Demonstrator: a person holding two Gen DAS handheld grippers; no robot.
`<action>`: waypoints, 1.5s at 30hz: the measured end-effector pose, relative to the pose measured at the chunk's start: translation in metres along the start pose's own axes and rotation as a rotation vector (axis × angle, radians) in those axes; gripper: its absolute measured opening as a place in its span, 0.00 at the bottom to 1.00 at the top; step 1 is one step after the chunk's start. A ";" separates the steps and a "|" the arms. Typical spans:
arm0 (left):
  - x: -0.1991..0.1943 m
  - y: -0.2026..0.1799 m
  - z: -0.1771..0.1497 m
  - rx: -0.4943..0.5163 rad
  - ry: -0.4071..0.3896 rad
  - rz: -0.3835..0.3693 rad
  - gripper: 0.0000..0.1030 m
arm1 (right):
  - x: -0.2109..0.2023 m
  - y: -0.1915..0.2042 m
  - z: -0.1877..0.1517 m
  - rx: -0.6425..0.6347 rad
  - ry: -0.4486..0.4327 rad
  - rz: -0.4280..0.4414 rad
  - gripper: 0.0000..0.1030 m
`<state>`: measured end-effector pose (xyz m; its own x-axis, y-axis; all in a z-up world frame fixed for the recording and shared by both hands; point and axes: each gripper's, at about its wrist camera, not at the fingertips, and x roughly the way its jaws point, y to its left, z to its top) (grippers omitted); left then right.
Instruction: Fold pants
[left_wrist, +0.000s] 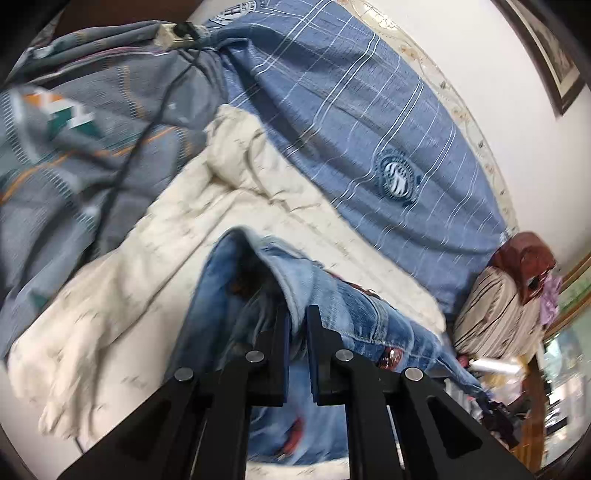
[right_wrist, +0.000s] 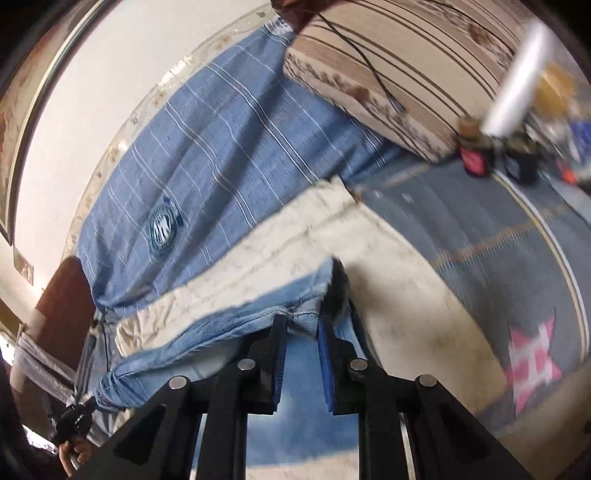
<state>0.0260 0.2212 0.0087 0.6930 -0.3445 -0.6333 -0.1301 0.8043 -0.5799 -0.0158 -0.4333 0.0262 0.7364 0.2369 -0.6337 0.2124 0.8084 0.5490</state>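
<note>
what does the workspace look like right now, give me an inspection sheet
surface: bed with a cream quilt over a blue plaid sheet.
job's things: blue jeans lifted off the quilt, held at two spots.
clutter: grey patterned blanket; striped pillow; small jars beyond the bed, blurred.
grippers: left gripper closed on denim; right gripper closed on a hem edge of the jeans.
cables: black cable trailing over the blanket; another thin one on the pillow.
surroundings: white wall with a framed picture.
</note>
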 end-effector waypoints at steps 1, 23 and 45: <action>-0.003 0.004 -0.007 0.006 0.000 0.008 0.08 | -0.002 -0.004 -0.008 0.003 0.007 -0.005 0.17; -0.029 0.021 -0.061 -0.053 -0.003 0.041 0.24 | 0.010 -0.053 -0.074 0.298 0.171 0.116 0.84; 0.028 0.015 -0.073 -0.417 0.041 0.118 0.18 | 0.057 -0.056 -0.071 0.434 0.185 0.092 0.64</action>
<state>-0.0079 0.1881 -0.0553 0.6284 -0.2879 -0.7227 -0.4878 0.5779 -0.6543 -0.0315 -0.4273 -0.0792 0.6463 0.4208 -0.6366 0.4294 0.4890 0.7593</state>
